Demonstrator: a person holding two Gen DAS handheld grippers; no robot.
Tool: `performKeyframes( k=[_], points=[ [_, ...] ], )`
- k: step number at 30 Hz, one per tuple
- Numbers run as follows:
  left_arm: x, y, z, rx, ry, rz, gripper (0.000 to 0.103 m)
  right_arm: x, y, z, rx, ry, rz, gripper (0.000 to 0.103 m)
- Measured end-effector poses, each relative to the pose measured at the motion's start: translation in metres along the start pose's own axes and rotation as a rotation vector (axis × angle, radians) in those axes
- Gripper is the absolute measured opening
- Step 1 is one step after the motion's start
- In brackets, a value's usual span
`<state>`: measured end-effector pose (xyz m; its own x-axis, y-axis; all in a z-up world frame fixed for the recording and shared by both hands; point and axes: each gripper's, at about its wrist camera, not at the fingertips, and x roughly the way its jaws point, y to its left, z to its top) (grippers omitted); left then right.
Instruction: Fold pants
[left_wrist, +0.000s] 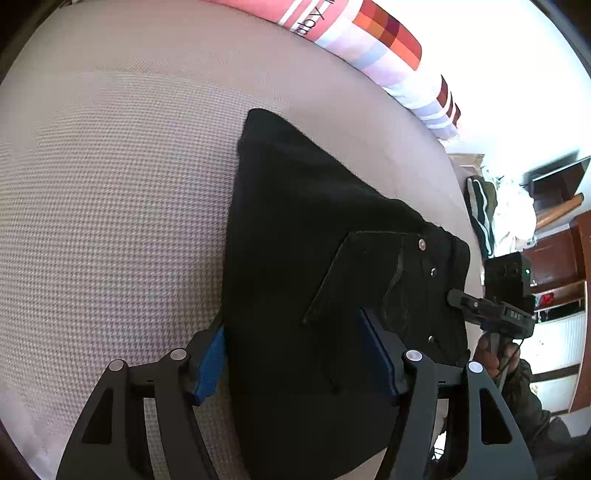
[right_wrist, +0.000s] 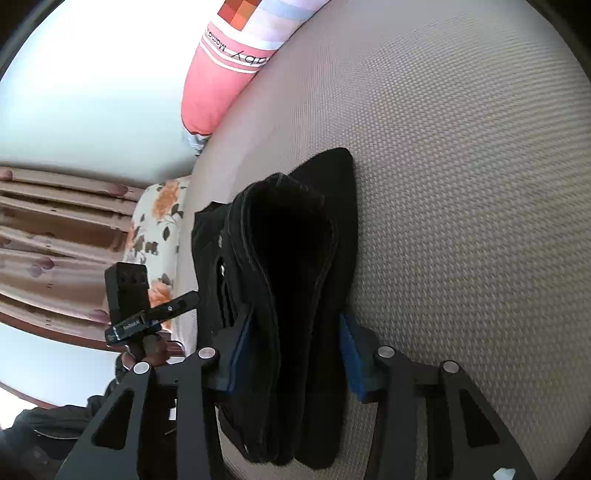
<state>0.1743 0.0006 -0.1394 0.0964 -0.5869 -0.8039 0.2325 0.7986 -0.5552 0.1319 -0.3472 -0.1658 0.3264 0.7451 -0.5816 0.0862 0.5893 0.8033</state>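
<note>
The black pants (left_wrist: 295, 229) lie folded into a thick bundle on the grey checked bed cover (left_wrist: 110, 203). My left gripper (left_wrist: 295, 354) is open, its blue-padded fingers (left_wrist: 210, 365) straddling the near edge of the bundle. In the right wrist view the pants (right_wrist: 291, 266) show stacked layers with the waistband and a rivet at the left. My right gripper (right_wrist: 291, 354) is open, its blue pads either side of the bundle's end. Each gripper shows in the other's view: the right one (left_wrist: 491, 306) at the pants' right edge, the left one (right_wrist: 147, 317) at the left.
A pink and checked pillow (left_wrist: 351, 33) lies along the far edge of the bed. A floral pillow (right_wrist: 159, 221) and striped curtains (right_wrist: 55, 229) are to the left. Clothes (left_wrist: 484, 218) and wooden furniture (left_wrist: 561, 254) stand beyond the bed's right edge.
</note>
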Motion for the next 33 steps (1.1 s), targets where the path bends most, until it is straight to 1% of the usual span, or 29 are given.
performKeyframes(
  k=[2,5,7,8,9,10,12,15,17,20,25,28,33],
  points=[
    [0.002,-0.002,0.001,0.002,-0.011,-0.003,0.067,0.002,0.0,0.0,-0.005,-0.004,0.01,0.039],
    [0.005,-0.009,0.003,0.022,-0.031,0.028,0.067,0.009,0.006,0.002,-0.014,-0.016,0.005,0.039],
    [0.006,-0.014,0.001,0.036,-0.044,0.088,0.059,0.008,0.006,0.001,-0.013,-0.03,-0.016,0.037],
    [0.007,-0.019,-0.001,0.062,-0.049,0.129,0.052,0.008,0.008,0.0,-0.009,-0.037,-0.034,0.036],
    [0.006,-0.022,-0.003,0.083,-0.055,0.152,0.047,0.006,0.012,-0.003,-0.014,-0.047,-0.057,0.035],
    [0.005,-0.023,-0.004,0.099,-0.062,0.168,0.044,0.005,0.015,-0.005,-0.019,-0.056,-0.072,0.033],
    [0.003,-0.028,-0.006,0.126,-0.075,0.203,0.03,0.001,0.022,-0.009,-0.026,-0.073,-0.095,0.029],
    [-0.001,-0.037,-0.008,0.152,-0.1,0.239,0.02,-0.003,0.035,-0.015,-0.032,-0.104,-0.135,0.026],
    [-0.004,-0.043,-0.009,0.16,-0.115,0.247,0.016,-0.004,0.044,-0.017,-0.04,-0.119,-0.158,0.024],
    [-0.011,-0.049,-0.007,0.163,-0.138,0.238,0.014,-0.007,0.059,-0.019,-0.05,-0.136,-0.177,0.023],
    [-0.028,-0.048,0.0,0.159,-0.167,0.227,0.014,-0.001,0.084,-0.014,-0.08,-0.144,-0.19,0.023],
    [-0.039,-0.043,0.011,0.159,-0.198,0.24,0.014,0.007,0.093,-0.003,-0.093,-0.151,-0.176,0.022],
    [-0.053,-0.026,0.043,0.111,-0.239,0.244,0.014,0.029,0.108,0.024,-0.118,-0.153,-0.156,0.022]
  ],
)
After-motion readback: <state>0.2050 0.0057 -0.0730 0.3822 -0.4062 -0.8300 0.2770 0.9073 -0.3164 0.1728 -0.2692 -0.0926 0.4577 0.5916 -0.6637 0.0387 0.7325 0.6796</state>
